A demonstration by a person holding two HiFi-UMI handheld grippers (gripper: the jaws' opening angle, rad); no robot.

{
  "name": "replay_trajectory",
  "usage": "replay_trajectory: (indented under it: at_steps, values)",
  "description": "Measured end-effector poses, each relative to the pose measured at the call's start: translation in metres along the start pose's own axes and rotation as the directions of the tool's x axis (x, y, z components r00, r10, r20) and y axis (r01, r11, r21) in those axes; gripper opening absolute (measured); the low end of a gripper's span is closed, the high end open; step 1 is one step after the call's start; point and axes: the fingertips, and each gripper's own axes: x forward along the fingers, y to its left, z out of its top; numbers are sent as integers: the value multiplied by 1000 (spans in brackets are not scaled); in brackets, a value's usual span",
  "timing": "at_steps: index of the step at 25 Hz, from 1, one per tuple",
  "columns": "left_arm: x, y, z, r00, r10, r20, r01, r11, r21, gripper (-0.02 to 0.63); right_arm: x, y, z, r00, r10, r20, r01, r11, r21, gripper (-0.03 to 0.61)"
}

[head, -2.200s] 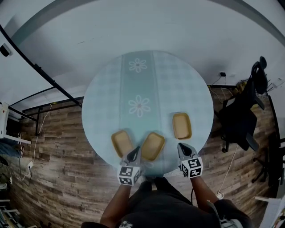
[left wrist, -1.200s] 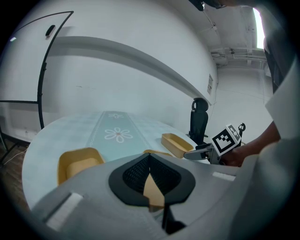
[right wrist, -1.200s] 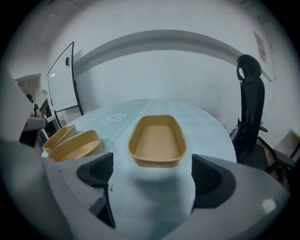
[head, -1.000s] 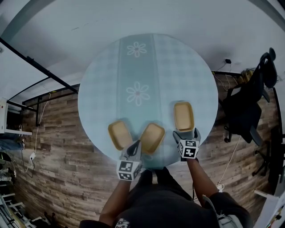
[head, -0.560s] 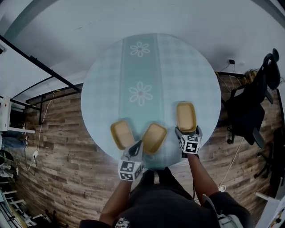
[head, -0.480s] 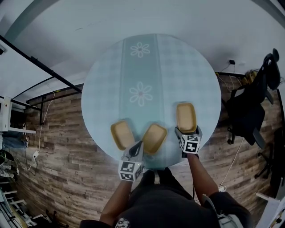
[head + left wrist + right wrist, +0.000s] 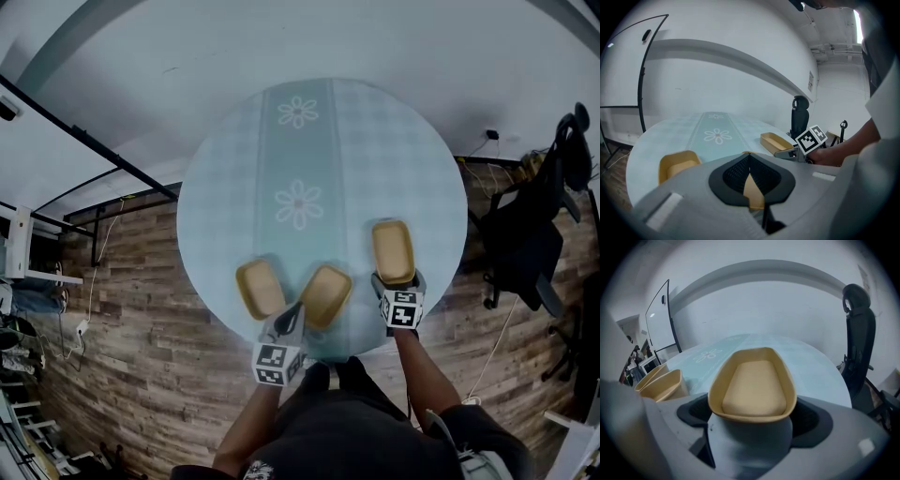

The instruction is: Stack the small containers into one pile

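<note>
Claws both sit at the near table edge, and no stacking is done yet. All three tubs lie apart in a single layer, so the whole pile is left to build.

Left claw: jaws pressed together on the near rim of the mid tub, with a thin tan wall pinched between the pads. I read this as a firm edge grip, ready to lift.

Right claw: jaws spread wide and straddling the near end of the right tub. There's a gap at each pad, so it isn't clamped. This tub looks flat on the table.

Left tub: untouched, just beside the mid tub and further left.

My guess at what's left is two lifts, one tub into another and then that pair into the third. Far half of the table holds only the flower runner.
</note>
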Motion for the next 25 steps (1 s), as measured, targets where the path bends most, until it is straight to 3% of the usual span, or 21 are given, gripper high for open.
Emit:
replay_trajectory:
  at_steps: [17,25]
  values:
    - [1,-24,9,1000,26,-3,-26,1000,17,-5,-26,0,37,988,107,112,-109,994,10,466]
    - [-26,4,2,995,92,36,-92,996,-2,-5,-43,33,61,971,162,175,-161,987,-20,465]
